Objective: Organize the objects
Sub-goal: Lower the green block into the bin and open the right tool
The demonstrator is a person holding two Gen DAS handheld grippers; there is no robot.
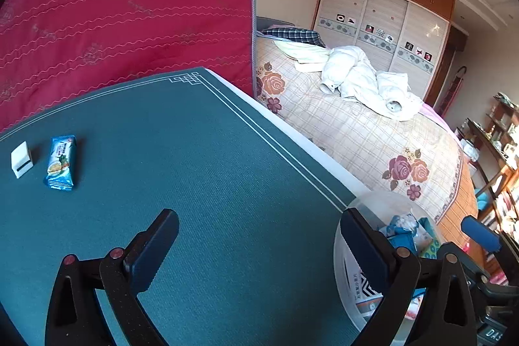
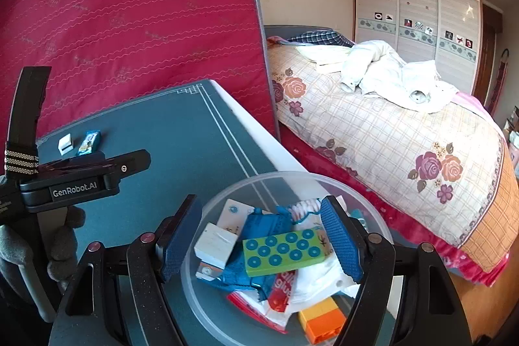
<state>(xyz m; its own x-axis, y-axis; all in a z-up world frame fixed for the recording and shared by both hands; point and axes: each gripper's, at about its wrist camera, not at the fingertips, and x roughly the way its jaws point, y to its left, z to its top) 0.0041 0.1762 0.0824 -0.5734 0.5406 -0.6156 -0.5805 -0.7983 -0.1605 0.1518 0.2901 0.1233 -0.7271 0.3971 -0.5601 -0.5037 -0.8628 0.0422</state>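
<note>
Most of the sorting looks done. A clear plastic bowl point(image 2: 285, 184) sits at the near right corner of the green table mat point(image 1: 201, 151), and it already holds a heap of small things: a green studded building block point(image 2: 285, 252) on top, a white block point(image 2: 215, 244) to its left, a crumpled blue wrapper point(image 2: 259, 226), a red-and-white packet point(image 2: 282, 291), and yellow and orange bricks point(image 2: 324, 320) at the near edge.

Two items are left on the mat, well apart from the bowl at the far left: a small white box point(image 1: 22, 158) and, just beside it on the right, a blue snack packet point(image 1: 60, 162). Neither is touched by anything.

The right gripper point(image 2: 259, 242) hangs over the bowl with its blue pads partly spread on either side of the green block; the pads do not appear to press on it, so it reads as let go rather than held. The left gripper point(image 1: 256, 252) hovers over bare mat, fingers spread wide with nothing between them, pointing roughly toward the two leftover items.

By my judgement, what remains is fetching the white box and the snack packet and dropping them in the bowl.
</note>
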